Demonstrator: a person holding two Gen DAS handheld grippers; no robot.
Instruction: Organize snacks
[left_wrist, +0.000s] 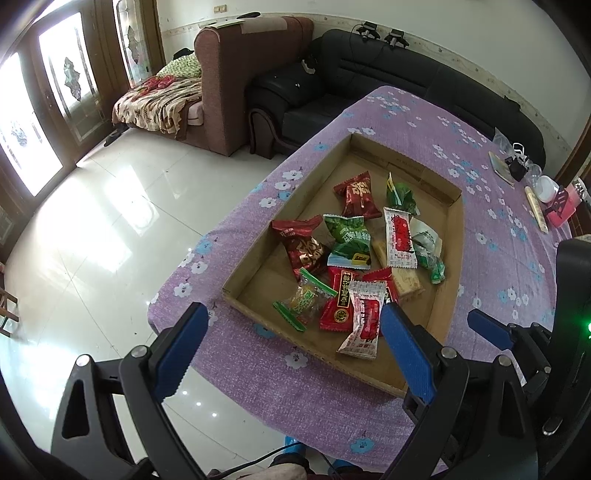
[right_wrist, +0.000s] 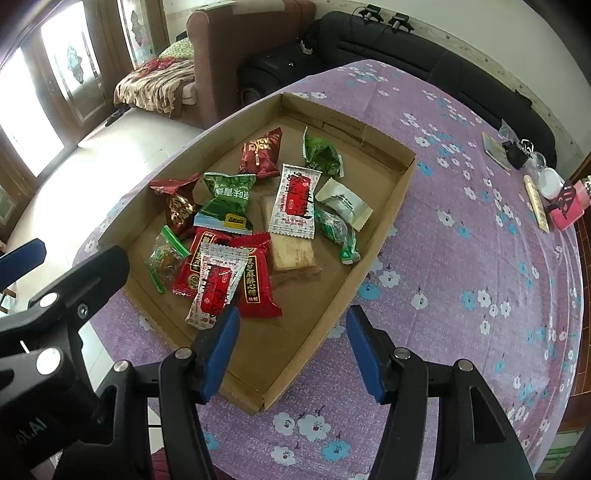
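Both claws, left claw (left_wrist: 295, 336) and right claw (right_wrist: 291, 332), gaped wide, empty, above cardboard tray (right_wrist: 391, 206); best pinch white-red packet (right_wrist: 216, 286) by crimped end.

1. Right gripper (right_wrist: 291, 332) hovers wide open over the cardboard tray's (right_wrist: 384, 221) near corner.
2. Its left finger (right_wrist: 218, 350) overlaps a white-and-red snack packet (right_wrist: 216, 286).
3. Left gripper (right_wrist: 55, 291) sits alongside.

Snacks (right_wrist: 258, 221) in tray (right_wrist: 388, 206) (on table (right_wrist: 461, 258))

From my station, the beige wafer packet (right_wrist: 293, 251) in the cardboard tray (right_wrist: 384, 221) is half covered by overlying wrappers, its print unreadable to me.
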